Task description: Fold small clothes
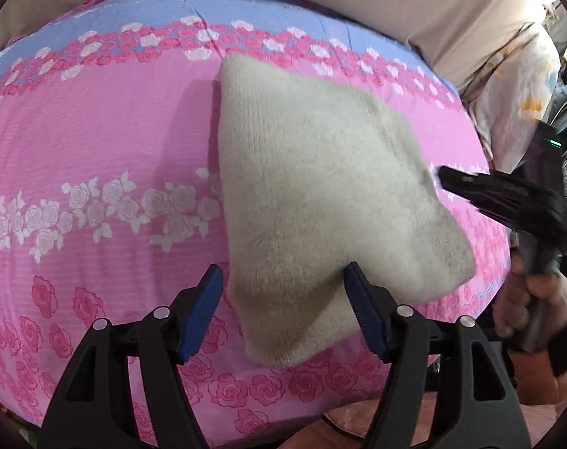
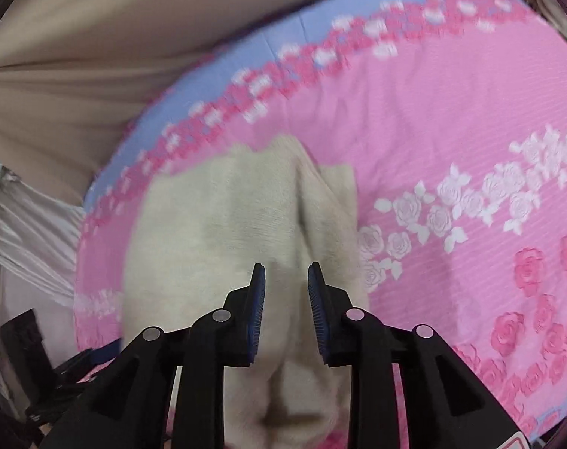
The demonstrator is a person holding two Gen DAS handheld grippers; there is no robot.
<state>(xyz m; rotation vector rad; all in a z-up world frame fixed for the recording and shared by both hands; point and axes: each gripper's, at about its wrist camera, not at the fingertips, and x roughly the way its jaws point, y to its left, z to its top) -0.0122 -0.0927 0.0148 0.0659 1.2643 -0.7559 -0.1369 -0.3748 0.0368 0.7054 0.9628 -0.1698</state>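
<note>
beige fleece garment (image 1: 320, 194) lies folded on the pink rose-print sheet (image 1: 96, 142), about mid-sheet, its far end reaching up near the blue band (image 1: 141, 11) of the sheet's far edge. soft, thick nap; a lengthwise crease runs down it in the right wrist view (image 2: 302, 202).

left gripper (image 1: 283, 284): fingers stand wide apart over the near end of the garment. the right blue pad (image 1: 362, 299) sits against the garment's near edge, the other pad (image 1: 204, 299) is over bare sheet just left of the garment. nothing pinched between them.

right gripper (image 2: 283, 280): fingers stand narrow, a slim gap between the blue pads, garment showing through the gap and below. the pads are not pressed on the cloth as far as i can see. from the left wrist view the same gripper (image 1: 448, 183) comes in at the garment's right side, tips at its edge, blurred. a hand (image 1: 526, 307) grips its handle, just off the sheet's right border.

beyond the sheet's far edge, plain tan cloth (image 1: 395, 7). to the right of the garment, past the sheet, a pale printed fabric (image 1: 515, 86) hangs.

right wrist view is motion-smeared along the rose border; fine detail there is unreadable.
</note>
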